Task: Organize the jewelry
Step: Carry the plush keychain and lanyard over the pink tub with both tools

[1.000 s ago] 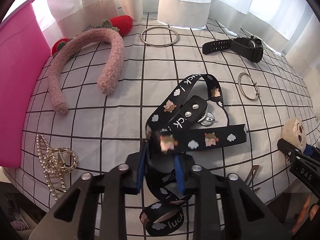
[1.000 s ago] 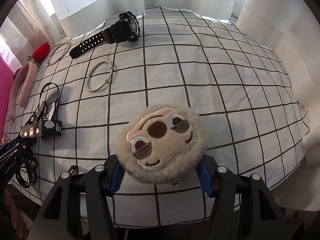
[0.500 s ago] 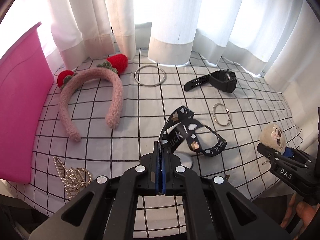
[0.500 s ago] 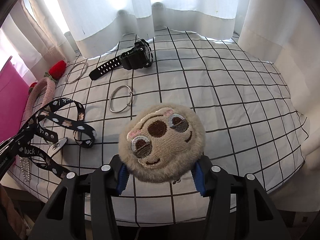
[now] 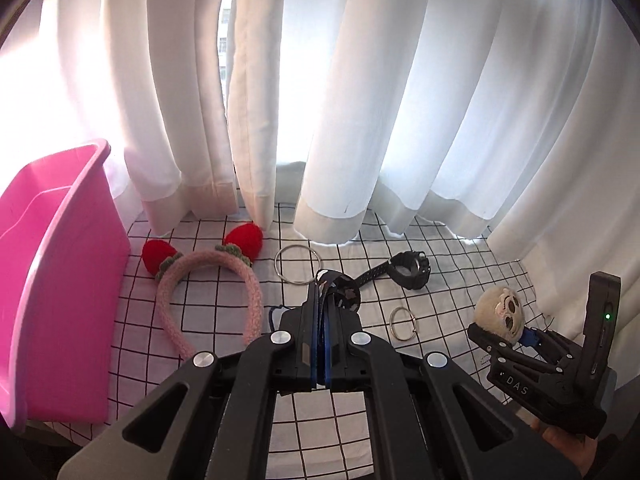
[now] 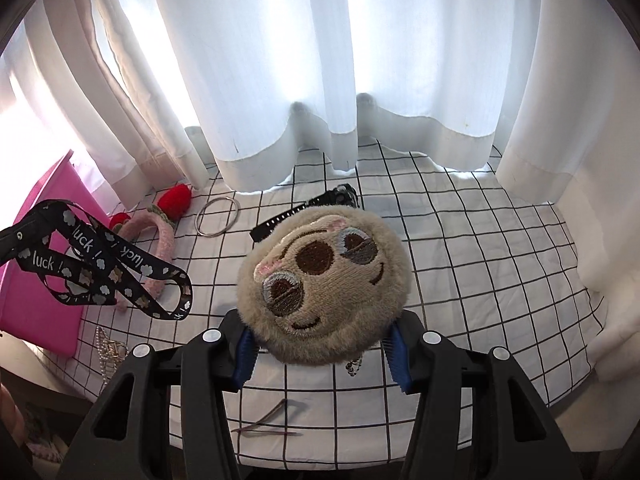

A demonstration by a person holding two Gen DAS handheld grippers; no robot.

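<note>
Left wrist view: left gripper (image 5: 320, 360) fingers pinch the black printed lanyard (image 5: 338, 290); right gripper (image 6: 322, 354) clamps the beige plush sloth-face charm (image 6: 322, 276). Carry both over the pink plastic bin (image 5: 60, 280) before opening.

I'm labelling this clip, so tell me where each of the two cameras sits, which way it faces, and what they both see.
Left wrist: on the left gripper, facing the curtains over the checked table; its shut fingers pinch the lanyard; the right gripper shows.
Right wrist: on the right gripper, same direction; its fingers clamp the plush sloth.
Shared: pink bin, headband, watch, large ring.
</note>
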